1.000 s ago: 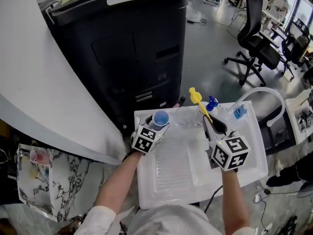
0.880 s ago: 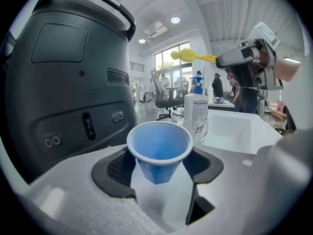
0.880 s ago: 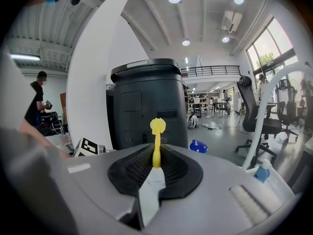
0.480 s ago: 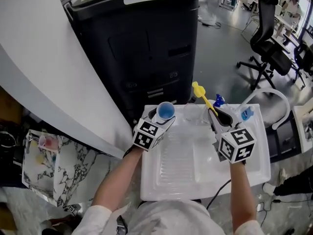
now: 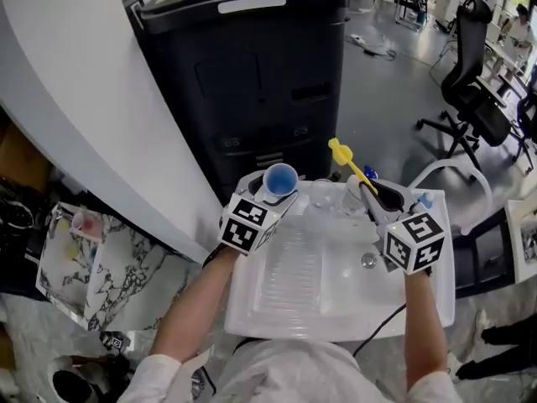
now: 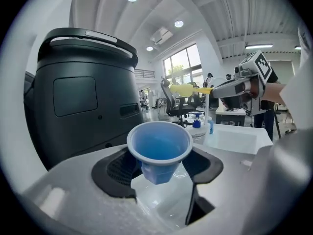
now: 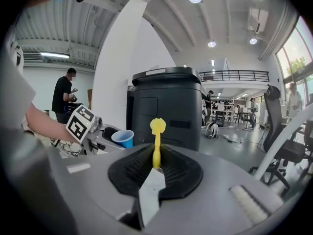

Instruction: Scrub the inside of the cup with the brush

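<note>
Cup (image 6: 159, 148), blue, hangs above the far left corner of the sink (image 5: 336, 296). Our left gripper (image 5: 273, 196) pinches its lower body between jaws spread wide. We hold it upright, mouth upward and axis near vertical, so the inside lies open to reach. Our right gripper (image 7: 155, 165) is clamped narrowly on the yellow brush (image 7: 156, 136). The brush runs along the jaws, head pointing away and slanted toward the cup, not touching it.
</note>
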A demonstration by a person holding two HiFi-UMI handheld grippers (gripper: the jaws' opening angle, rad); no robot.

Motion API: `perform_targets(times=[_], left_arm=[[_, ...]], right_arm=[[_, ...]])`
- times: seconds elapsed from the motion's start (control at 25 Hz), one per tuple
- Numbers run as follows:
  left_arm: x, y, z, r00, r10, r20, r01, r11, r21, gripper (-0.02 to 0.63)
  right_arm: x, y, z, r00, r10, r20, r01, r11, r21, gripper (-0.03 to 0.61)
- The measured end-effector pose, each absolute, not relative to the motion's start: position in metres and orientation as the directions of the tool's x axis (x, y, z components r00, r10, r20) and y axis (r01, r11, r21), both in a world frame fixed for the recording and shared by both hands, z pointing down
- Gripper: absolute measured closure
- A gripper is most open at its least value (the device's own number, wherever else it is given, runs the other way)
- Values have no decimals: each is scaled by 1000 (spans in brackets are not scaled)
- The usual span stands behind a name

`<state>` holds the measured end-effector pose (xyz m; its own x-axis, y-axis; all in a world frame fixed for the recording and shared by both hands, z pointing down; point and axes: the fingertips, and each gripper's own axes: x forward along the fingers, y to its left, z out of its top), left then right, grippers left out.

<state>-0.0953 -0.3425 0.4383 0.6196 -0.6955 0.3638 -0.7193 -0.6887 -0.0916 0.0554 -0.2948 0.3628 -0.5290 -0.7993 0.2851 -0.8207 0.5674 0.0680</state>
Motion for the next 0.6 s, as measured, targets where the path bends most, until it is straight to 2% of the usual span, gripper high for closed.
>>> perform_targets(times=[0.36,0.6], left_arm=[[-79,-330,440,598,-666,446,-679,-716,-160,318],[-71,-328,450,588,-648,484,-624,-745,-238,319]], right_arm=[[39,-282,359,-629,-704,328,-694,700,172,541],[15,-265,372,-670,-594,445,-517,804,294,541]])
